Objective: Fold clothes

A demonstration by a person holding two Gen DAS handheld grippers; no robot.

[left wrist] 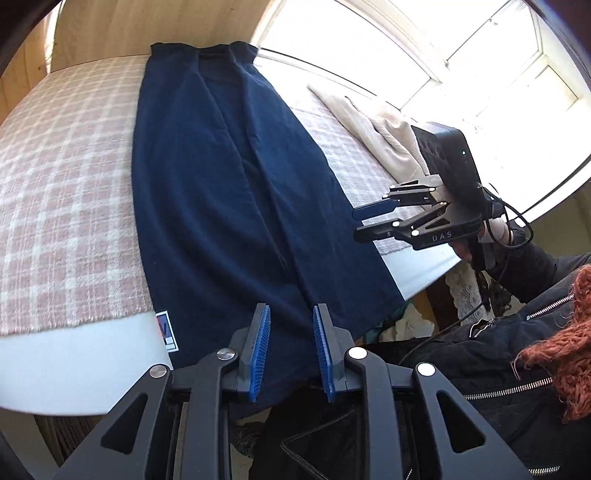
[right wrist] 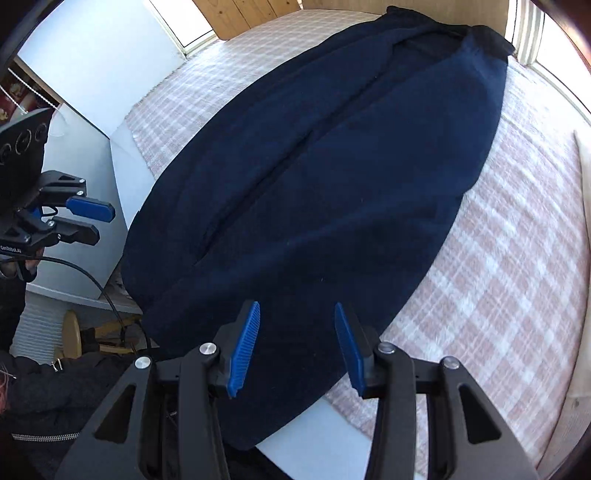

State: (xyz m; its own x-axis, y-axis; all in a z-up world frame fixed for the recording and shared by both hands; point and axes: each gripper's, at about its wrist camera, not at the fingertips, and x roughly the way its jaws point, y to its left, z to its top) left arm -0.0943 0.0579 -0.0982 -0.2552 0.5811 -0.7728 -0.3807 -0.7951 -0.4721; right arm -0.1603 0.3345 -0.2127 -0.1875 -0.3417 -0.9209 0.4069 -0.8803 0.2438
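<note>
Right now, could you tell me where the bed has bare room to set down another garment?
Bare checked blanket lies left of the navy garment, up to the wooden headboard. On the window side, only a strip separates it from the cream fabric.

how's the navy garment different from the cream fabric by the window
The navy garment is dark blue and lies spread long and flat down the middle of the checked blanket; the cream fabric is pale and sits bunched in folds at the blanket's window-side edge. The navy garment's near end hangs over the bed edge; the cream fabric stays on top. Both rest on the same blanket, and neither gripper holds them.
</note>
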